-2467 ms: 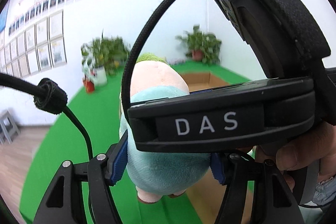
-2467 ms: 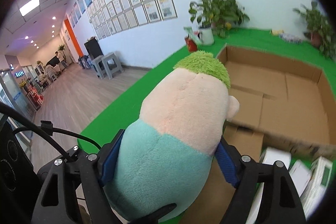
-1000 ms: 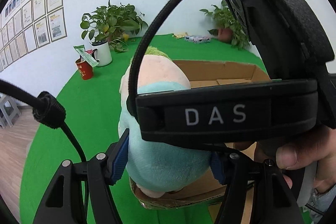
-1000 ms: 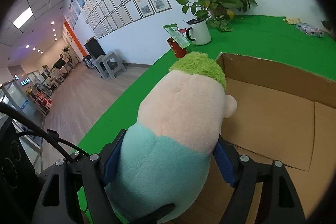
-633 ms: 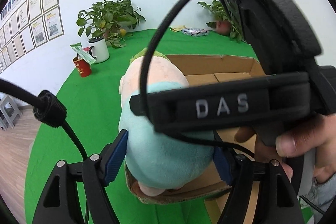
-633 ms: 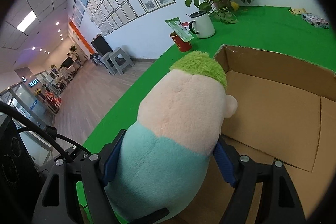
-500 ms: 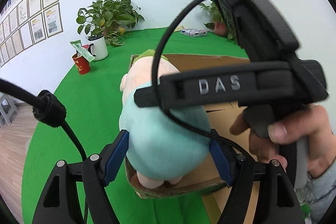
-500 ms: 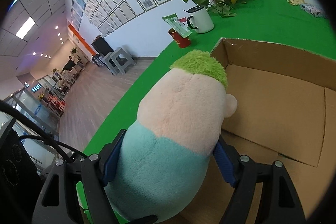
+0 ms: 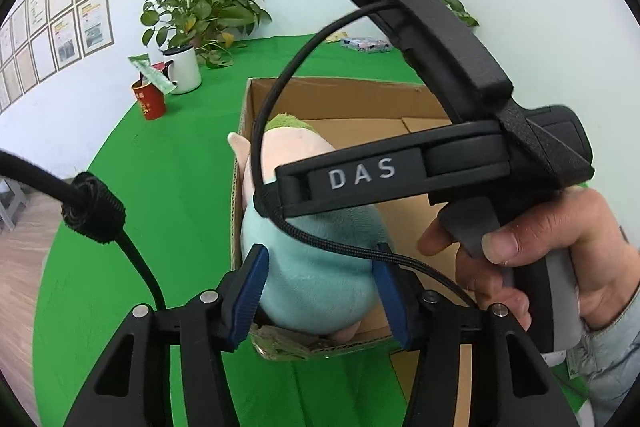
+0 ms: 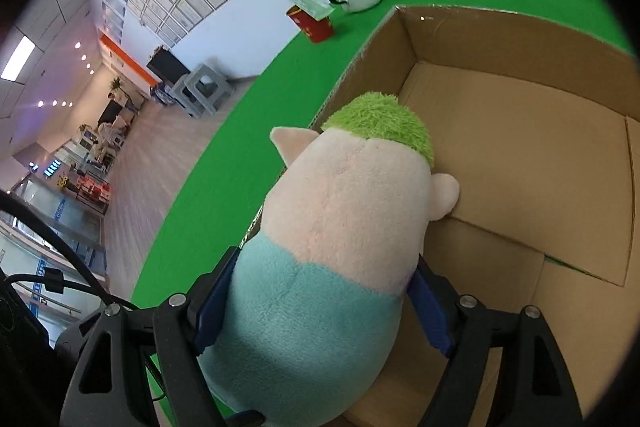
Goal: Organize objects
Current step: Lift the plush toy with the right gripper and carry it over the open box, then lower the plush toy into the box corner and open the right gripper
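Note:
A plush toy with a pink head, green hair and a teal body is held by both grippers. My right gripper is shut on its body. My left gripper is shut on the same toy from behind. The toy hangs over the near left corner of an open cardboard box, its head over the box floor. In the left wrist view the black body of the right gripper tool and the hand holding it cover much of the box.
The box stands on a green table cover. A red cup, a white mug and a potted plant stand at the far left. A small patterned packet lies behind the box. White walls close the corner.
Both grippers have carried the toy forward and down, from beside the box to over its near corner. The grip on the toy has not changed.

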{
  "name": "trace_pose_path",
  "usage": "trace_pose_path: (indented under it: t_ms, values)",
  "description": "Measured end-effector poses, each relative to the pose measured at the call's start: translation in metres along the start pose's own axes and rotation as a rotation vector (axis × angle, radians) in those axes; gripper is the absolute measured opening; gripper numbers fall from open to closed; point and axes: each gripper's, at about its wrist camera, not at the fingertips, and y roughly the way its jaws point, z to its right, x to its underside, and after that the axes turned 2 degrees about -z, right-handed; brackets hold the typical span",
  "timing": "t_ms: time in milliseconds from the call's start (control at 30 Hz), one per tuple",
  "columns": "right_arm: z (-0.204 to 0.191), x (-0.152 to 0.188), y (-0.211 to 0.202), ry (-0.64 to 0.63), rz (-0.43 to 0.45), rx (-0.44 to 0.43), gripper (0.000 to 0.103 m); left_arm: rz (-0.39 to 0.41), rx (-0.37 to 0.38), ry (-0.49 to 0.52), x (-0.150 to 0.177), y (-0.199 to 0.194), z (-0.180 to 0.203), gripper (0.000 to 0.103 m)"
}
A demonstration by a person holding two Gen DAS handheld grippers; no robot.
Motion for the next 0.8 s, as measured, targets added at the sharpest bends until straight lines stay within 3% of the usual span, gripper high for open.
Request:
trace_pose_path:
  t_ms: [233, 367, 433, 633, 800]
  values:
    - [0.002, 0.006, -0.009, 0.031, 0.047, 0.023, 0.090, -0.005, 0.001, -0.022, 0.017, -0.008, 0.002, 0.047]
    - [-0.004, 0.017, -0.049, 0.017, 0.168, 0.086, 0.097, -0.006, 0.011, -0.068, 0.025, -0.015, -0.005, 0.047]
    - [-0.006, 0.034, -0.076, 0.010, 0.234, 0.128, 0.103, -0.010, 0.019, -0.087, 0.030, -0.018, -0.007, 0.047]
    - [-0.009, 0.097, -0.126, 0.003, 0.318, 0.289, 0.103, -0.015, 0.046, -0.149, 0.040, -0.019, -0.014, 0.046]
    - [0.001, 0.146, -0.153, 0.080, 0.366, 0.332, 0.103, -0.025, 0.073, -0.203, 0.047, -0.017, -0.016, 0.040]
